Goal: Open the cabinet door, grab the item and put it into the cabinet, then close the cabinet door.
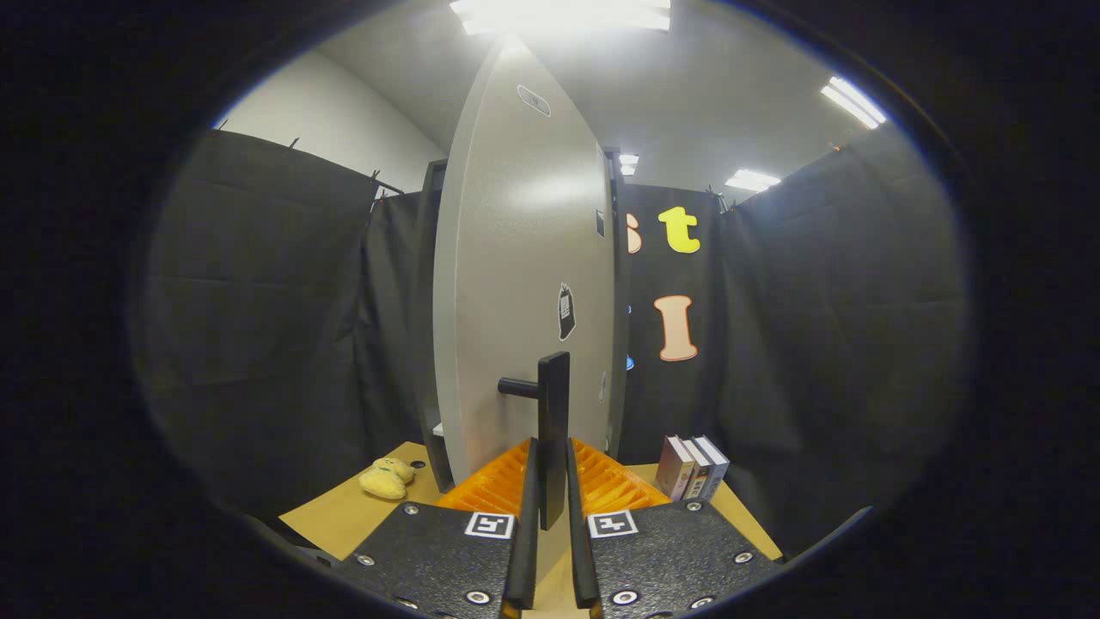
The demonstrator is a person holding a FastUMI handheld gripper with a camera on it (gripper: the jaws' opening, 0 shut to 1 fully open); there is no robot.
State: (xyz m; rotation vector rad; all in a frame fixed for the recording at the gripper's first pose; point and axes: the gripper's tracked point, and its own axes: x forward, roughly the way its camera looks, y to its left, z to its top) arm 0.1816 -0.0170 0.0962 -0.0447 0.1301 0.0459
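Observation:
The grey cabinet door [524, 284] stands partly swung out from the dark cabinet body [427, 344], and I see it close up and at a slant. Its black vertical bar handle [553, 395] sits between my fingers. My gripper [552, 449] is shut on that handle, one finger pressed against each side. A small yellow plush toy [387, 478] lies on the tan tabletop [344, 516], left of the door's foot and beside the cabinet. The inside of the cabinet is hidden behind the door.
Three upright books [693, 468] stand on the table to the right of the door, near the black cloth wall. Cloth walls close in on both sides. The table's near edge runs just below the toy.

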